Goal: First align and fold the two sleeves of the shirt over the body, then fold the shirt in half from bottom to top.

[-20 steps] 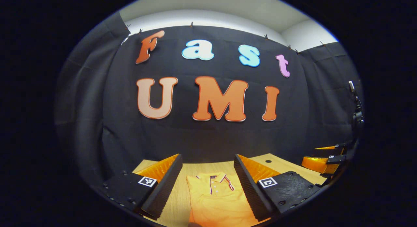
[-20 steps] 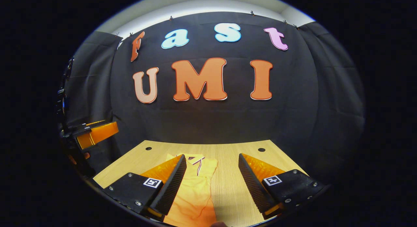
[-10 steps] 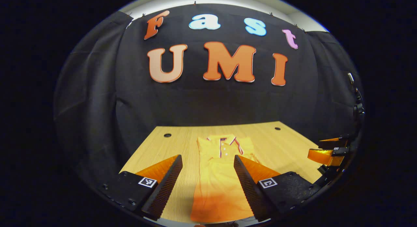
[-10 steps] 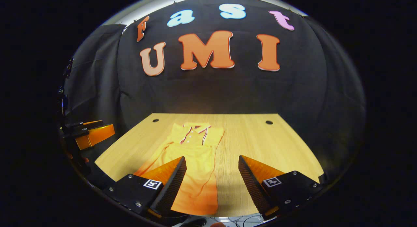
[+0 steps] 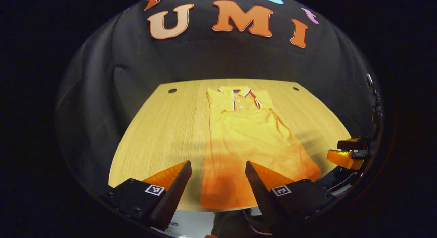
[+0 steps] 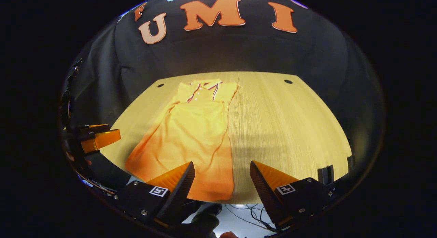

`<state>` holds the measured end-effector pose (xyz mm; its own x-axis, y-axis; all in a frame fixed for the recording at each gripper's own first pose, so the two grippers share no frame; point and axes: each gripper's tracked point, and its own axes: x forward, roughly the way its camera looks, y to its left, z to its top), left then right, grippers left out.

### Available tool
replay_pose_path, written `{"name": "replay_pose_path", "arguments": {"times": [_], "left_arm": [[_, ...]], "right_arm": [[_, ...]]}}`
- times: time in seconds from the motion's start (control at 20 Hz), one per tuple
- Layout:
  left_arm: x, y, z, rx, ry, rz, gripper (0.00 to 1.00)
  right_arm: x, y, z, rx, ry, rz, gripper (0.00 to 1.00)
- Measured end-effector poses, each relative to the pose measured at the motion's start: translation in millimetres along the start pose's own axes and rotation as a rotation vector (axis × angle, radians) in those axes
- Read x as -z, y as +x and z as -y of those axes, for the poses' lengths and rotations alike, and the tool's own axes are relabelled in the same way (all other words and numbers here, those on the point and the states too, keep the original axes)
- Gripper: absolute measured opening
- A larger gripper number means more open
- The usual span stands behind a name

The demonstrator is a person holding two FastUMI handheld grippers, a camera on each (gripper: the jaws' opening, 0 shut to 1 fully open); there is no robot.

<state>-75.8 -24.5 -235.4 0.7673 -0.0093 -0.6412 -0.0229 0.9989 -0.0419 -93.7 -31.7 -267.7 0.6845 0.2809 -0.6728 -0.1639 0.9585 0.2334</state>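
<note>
Shirt [image 5: 245,135] lies flat on worktop [image 6: 290,128], collar far, hem near both tongs, long axis running away from left tongs [image 5: 218,183] and right tongs [image 6: 222,183], both open and empty above the near edge.

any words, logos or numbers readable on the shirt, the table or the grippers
Yellow polo shirt: no word, logo or number shows; only striped trim at the collar.
Light wooden table: no text.
Left gripper: a square coded marker by each finger, a pattern, not letters.
Right gripper: the same kind of markers, no readable text.
</note>
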Motion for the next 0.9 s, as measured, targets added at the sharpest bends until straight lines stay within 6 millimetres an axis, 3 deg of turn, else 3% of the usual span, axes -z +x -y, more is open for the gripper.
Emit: {"name": "replay_pose_path", "arguments": {"times": [0.35, 0.45, 0.65, 0.9], "left_arm": [[41.8, 37.1, -13.9, 0.021, -0.105, -0.286, 0.98], [38.8, 42.1, -18.3, 0.021, -0.133, -0.361, 0.99], [53.4, 55.9, -33.2, -0.031, -0.015, -0.441, 0.99], [80.6, 65.6, -28.1, -0.011, -0.035, -0.568, 0.99]], "right_arm": [[54.4, 31.7, -1.8, -0.021, 0.017, -0.196, 0.99], [62.5, 37.5, -1.8, -0.023, 0.034, -0.233, 0.99], [76.2, 51.3, 2.7, 0.005, -0.006, -0.309, 0.98], [86.2, 61.1, -5.7, 0.027, -0.088, -0.39, 0.95]]}}
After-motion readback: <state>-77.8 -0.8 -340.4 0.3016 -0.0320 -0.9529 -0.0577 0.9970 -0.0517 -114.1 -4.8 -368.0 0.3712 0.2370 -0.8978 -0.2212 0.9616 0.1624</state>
